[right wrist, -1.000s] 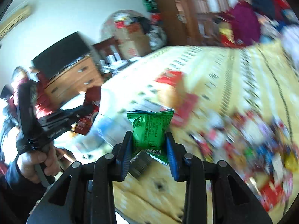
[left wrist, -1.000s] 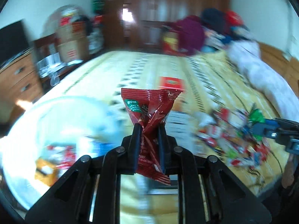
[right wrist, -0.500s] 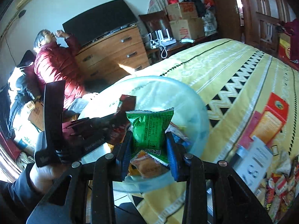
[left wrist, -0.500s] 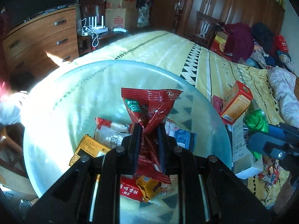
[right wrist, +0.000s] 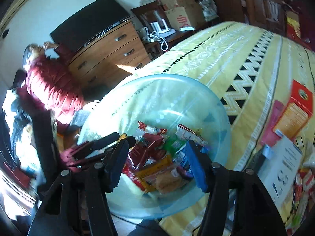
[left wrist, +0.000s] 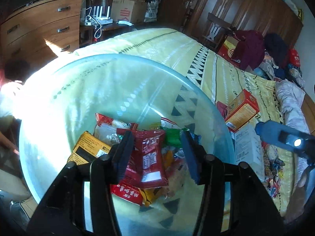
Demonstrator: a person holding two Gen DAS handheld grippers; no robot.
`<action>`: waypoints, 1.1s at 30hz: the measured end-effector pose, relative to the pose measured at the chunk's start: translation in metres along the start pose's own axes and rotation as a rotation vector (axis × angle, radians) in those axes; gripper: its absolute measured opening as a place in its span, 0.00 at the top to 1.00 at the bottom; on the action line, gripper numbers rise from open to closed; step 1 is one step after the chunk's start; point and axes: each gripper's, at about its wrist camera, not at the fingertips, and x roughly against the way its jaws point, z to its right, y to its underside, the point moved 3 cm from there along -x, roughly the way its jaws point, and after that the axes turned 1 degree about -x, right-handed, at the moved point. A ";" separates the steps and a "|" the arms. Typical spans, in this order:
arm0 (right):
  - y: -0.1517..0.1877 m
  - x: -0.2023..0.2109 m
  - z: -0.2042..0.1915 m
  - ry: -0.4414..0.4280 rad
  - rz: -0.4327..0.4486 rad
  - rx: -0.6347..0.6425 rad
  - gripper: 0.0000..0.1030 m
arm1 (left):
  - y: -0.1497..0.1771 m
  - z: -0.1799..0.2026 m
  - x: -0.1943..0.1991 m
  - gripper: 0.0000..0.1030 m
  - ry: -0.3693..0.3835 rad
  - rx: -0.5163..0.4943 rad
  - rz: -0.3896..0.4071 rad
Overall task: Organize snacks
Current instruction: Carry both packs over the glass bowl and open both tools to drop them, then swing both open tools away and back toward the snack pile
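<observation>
- The left hand-held gripper point(left wrist: 156, 153) is hanging over a clear plastic bowl point(left wrist: 59, 90) that is sitting at the edge of a bed point(left wrist: 222, 72) with a yellow patterned cover.
- Its jaws are opening, and a red snack packet point(left wrist: 151, 163) is lying between them, close to the left pad, with a clear gap to the right pad; whether the left pad is touching it, I cannot tell.
- The red snack packet is lying on top of the heap of snacks in the bowl, next to a green snack packet point(left wrist: 173, 136) and an orange packet point(left wrist: 86, 147).
- The right hand-held gripper point(right wrist: 157, 163) is hovering over the same bowl point(right wrist: 196, 86), its jaws opening with nothing pressed between the pads.
- In the right wrist view the green snack packet point(right wrist: 173, 144) is lying in the bowl among the other snacks, seen in the gap between the pads and touching neither.
- An orange and red box point(left wrist: 241, 109) and a white box point(left wrist: 249, 149) are lying on the bed just beside the bowl.
- More loose snacks point(left wrist: 273, 169) are lying scattered on the bed beyond the boxes.
- A person in a red jacket point(right wrist: 51, 86) is sitting by a wooden dresser point(right wrist: 110, 55) beyond the bowl.
</observation>
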 end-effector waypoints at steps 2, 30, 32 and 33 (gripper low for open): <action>0.000 0.033 -0.017 -0.105 -0.024 -0.052 0.29 | 0.000 0.001 0.013 0.49 0.013 0.009 0.033; 0.155 0.343 0.162 -0.099 0.539 -0.654 0.08 | -0.036 0.241 0.258 0.05 1.487 0.186 -0.061; 0.192 0.345 0.190 -0.064 0.535 -0.737 0.08 | -0.034 0.263 0.262 0.05 1.548 0.151 -0.115; 0.206 0.346 0.198 -0.056 0.531 -0.763 0.08 | -0.033 0.273 0.258 0.05 1.575 0.160 -0.163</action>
